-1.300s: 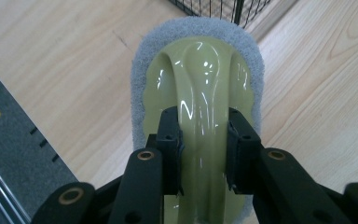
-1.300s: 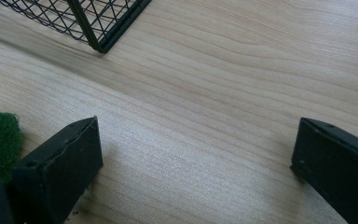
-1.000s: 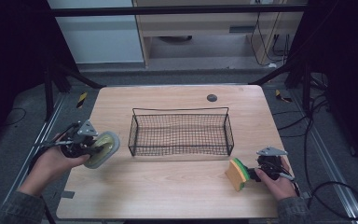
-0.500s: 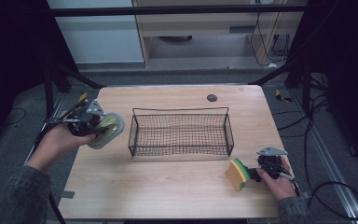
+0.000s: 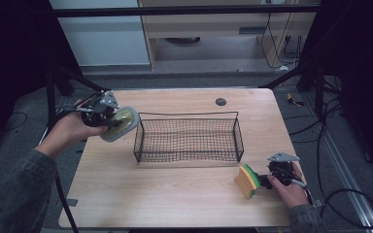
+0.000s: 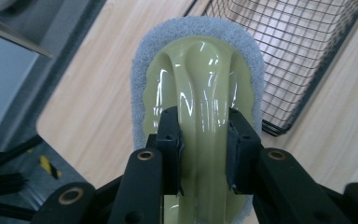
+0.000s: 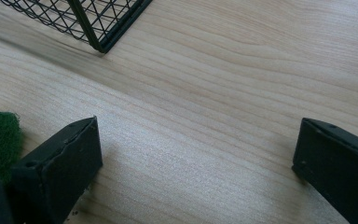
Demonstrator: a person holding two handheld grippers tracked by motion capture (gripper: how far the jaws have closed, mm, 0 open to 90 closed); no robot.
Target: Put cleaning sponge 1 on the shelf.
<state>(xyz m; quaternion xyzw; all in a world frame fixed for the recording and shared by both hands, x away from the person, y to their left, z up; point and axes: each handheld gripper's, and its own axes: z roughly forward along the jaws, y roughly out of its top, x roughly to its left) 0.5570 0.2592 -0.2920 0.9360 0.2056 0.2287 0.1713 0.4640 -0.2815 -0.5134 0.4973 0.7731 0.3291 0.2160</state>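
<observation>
Resting low beside the yellow-green sponge (image 5: 247, 180), the right tongs (image 7: 191, 158) stand spread and empty. Farther off, the left tongs (image 5: 108, 120) pinch the scrubber (image 6: 199, 107) above the tabletop (image 5: 175, 199); carry it level over the wire basket (image 5: 188, 141) rim before releasing.

The scrubber (image 6: 198, 107) had a glossy pale-green plastic handle that caught the light, and its pad was a fuzzy, rough grey fibre. The basket (image 5: 188, 138) was thin black wire mesh, matt by the look of it. The table (image 5: 175, 194) top was light wood-grain, smooth with a soft sheen. The sponge (image 5: 247, 180) was yellow foam with a coarse green scouring layer. Both grippers' jaws looked like matt black plastic, with brass-coloured metal rivets on the left one.
</observation>
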